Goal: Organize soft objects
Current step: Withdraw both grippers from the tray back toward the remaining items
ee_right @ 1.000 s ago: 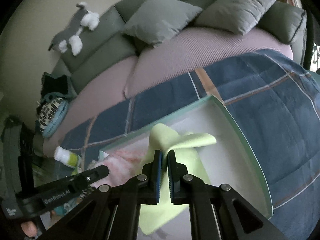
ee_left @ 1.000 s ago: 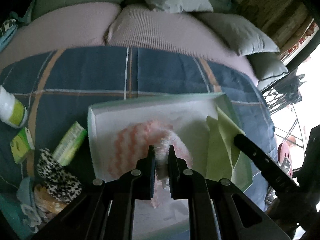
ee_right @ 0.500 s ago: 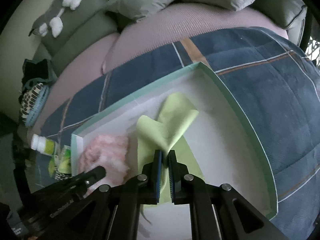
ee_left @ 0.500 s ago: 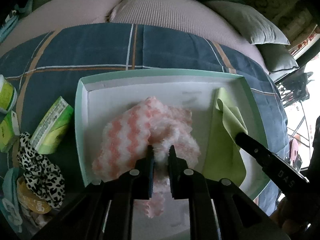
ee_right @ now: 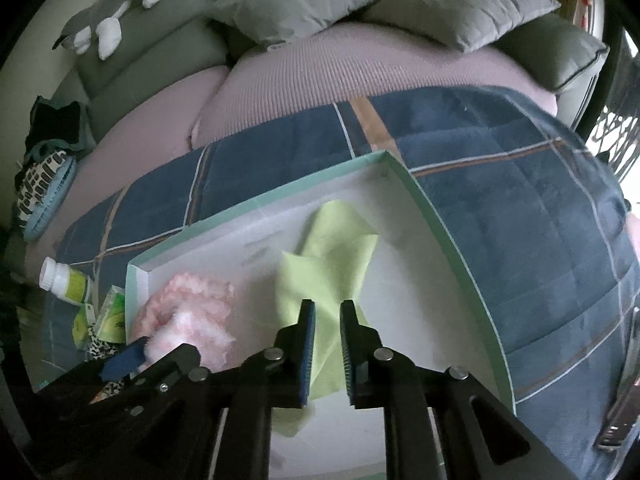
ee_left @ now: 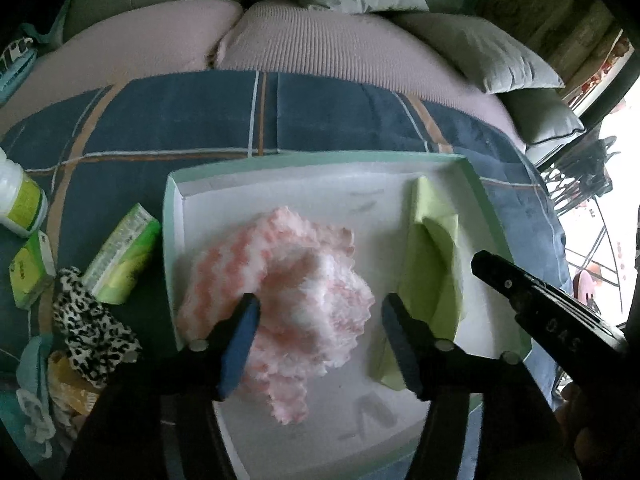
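A pink-and-white fluffy cloth (ee_left: 288, 288) lies in the left half of a white tray with a mint rim (ee_left: 320, 158); it also shows in the right wrist view (ee_right: 188, 312). A light green cloth (ee_left: 432, 264) lies in the tray's right half, also in the right wrist view (ee_right: 332, 256). My left gripper (ee_left: 320, 308) is wide open above the pink cloth, holding nothing. My right gripper (ee_right: 327, 312) is partly open just over the green cloth, which lies loose on the tray (ee_right: 440, 216).
The tray sits on a blue plaid blanket (ee_left: 180, 116) on a sofa with grey cushions (ee_right: 296, 0). Left of the tray lie a green packet (ee_left: 120, 256), a small green box (ee_left: 30, 272), a white bottle (ee_left: 18, 200) and a leopard-print scrunchie (ee_left: 88, 320).
Both grippers opened and let go: the pink cloth and the green cloth dropped flat into the tray. Both grippers pulled back slightly.
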